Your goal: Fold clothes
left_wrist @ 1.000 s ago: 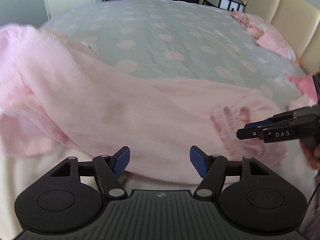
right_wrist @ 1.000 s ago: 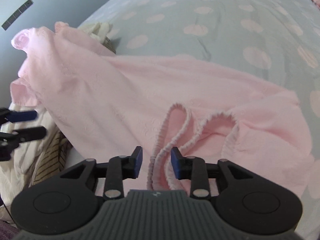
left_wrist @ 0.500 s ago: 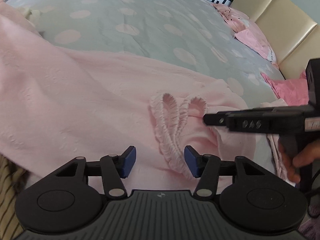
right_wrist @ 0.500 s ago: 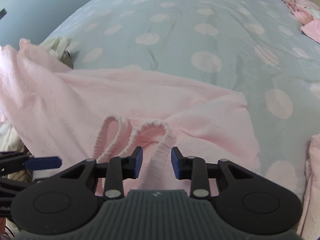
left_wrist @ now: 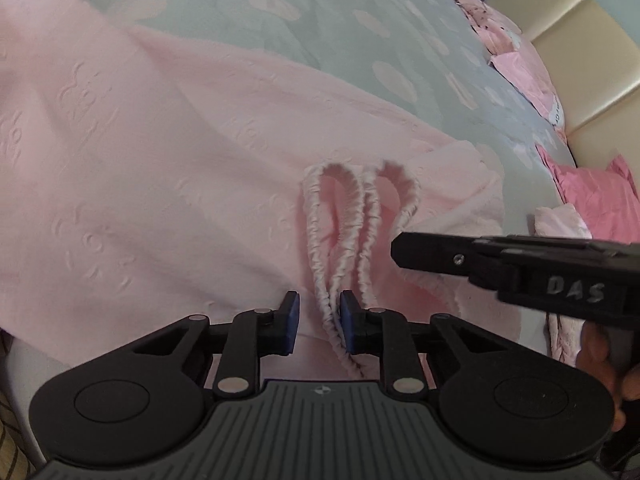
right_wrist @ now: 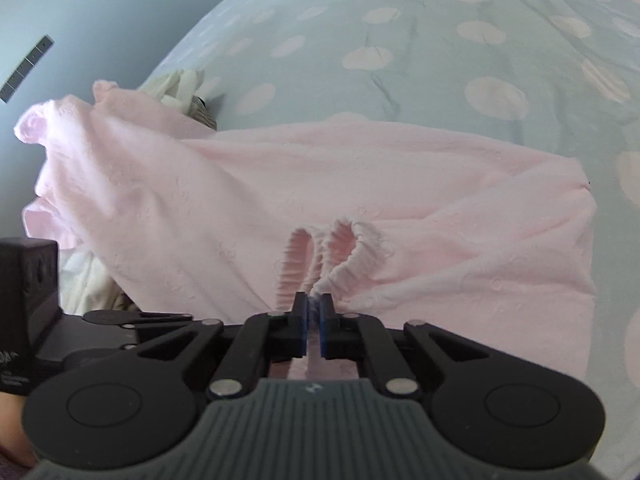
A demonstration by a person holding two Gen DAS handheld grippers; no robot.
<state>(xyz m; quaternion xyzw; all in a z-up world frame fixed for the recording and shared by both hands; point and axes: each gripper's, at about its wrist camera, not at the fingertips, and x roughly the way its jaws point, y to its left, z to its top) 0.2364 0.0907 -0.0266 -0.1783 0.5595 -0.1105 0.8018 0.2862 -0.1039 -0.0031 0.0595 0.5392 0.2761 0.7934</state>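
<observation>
A pale pink garment (left_wrist: 168,168) with a faint embossed pattern lies spread across the bed, over a grey-green duvet (left_wrist: 328,32) dotted with large pale pink spots. Its gathered elastic waistband (left_wrist: 352,220) is bunched into two loops near the front edge of the cloth.

The left gripper (left_wrist: 319,322) sits low at that edge with its blue-padded fingers parted; a strand of the elastic runs down between them, lying against the right-hand pad, and nothing is pinched yet. The right gripper (right_wrist: 314,322) has its fingers drawn almost together on the bunched waistband (right_wrist: 336,256), with a bit of pink fabric caught in the narrow slit between the pads. From the left wrist view it reaches in from the right side (left_wrist: 404,246), and white letters on its black body read "DAS" (left_wrist: 574,286). I can make out part of the hand (left_wrist: 600,360) holding it, though that corner is dark.

In the right wrist view the garment's far end (right_wrist: 80,140) is heaped up at the left, next to some crumpled cream cloth (right_wrist: 180,84). By the beige padded headboard (left_wrist: 580,40) lie more pink clothes (left_wrist: 520,60), with a brighter pink piece (left_wrist: 596,192) nearer. Small print on one of them is too blurred to read.
</observation>
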